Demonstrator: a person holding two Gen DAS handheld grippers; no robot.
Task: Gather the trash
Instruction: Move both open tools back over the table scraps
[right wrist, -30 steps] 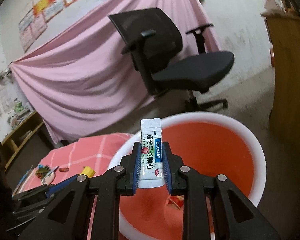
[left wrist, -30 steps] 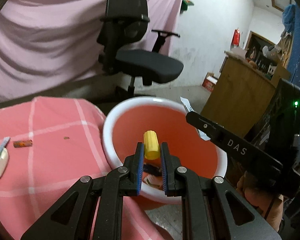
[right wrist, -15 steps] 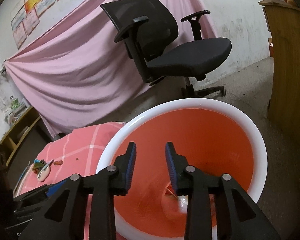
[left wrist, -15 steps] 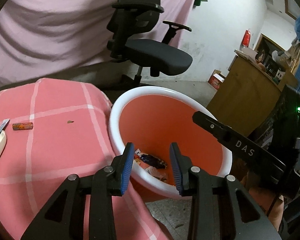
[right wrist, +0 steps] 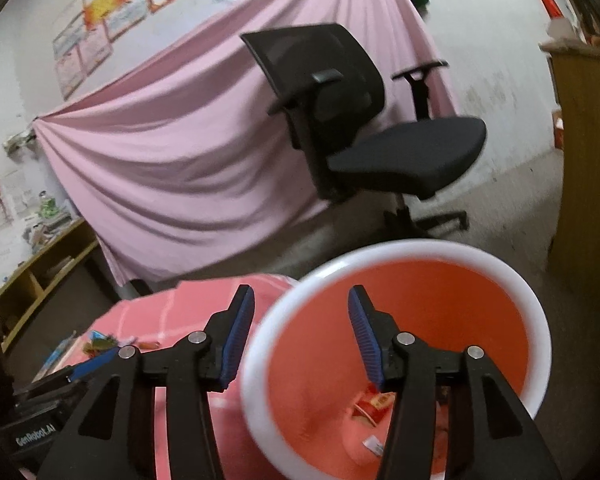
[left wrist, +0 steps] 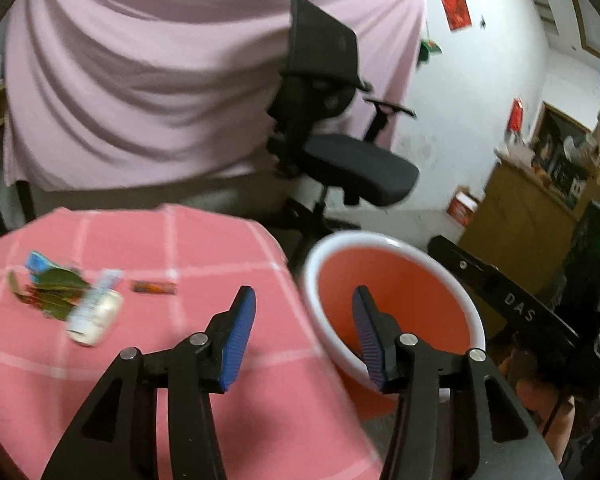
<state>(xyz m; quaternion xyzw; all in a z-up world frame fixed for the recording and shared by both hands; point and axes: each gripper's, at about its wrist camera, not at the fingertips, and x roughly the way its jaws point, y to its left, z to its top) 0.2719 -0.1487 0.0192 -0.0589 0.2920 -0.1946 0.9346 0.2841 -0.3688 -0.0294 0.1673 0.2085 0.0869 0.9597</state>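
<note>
Left hand-held gripper [left wrist: 303, 324]: jaws have just been opening and stand parted, nothing between the blue pads. It hangs over the edge of the tabletop [left wrist: 204, 240] where the pink checked cloth meets the bin [left wrist: 474, 322] — left finger over the cloth, right finger over the bin's rim.

Right hand-held gripper [right wrist: 301, 326]: jaws likewise have just been opening, now parted and holding nothing. Its right finger sits over the bin's [right wrist: 538, 312] mouth, its left finger over the cloth edge just beside the rim.

The bin is orange inside with a white rim and stands just beside the tabletop, lower than its surface. Collected trash [right wrist: 370, 404] lies at the bottom: red-and-white wrappers and a small white scrap; finer detail is blurred.

Uncollected trash on the tabletop, well apart from the bin at the cloth's left side — a white container [left wrist: 96, 314] lying tilted, touching a pile of green leaves [left wrist: 54, 292] with a blue wrapper [left wrist: 39, 262] at its far edge, and 1 small orange-brown wrapper [left wrist: 154, 287] just to the right of the pile.

Beyond the bin: a black office chair [left wrist: 340, 152] on the floor, a pink sheet [left wrist: 160, 80] draped behind it, and a wooden cabinet [left wrist: 528, 216] at the right wall.
</note>
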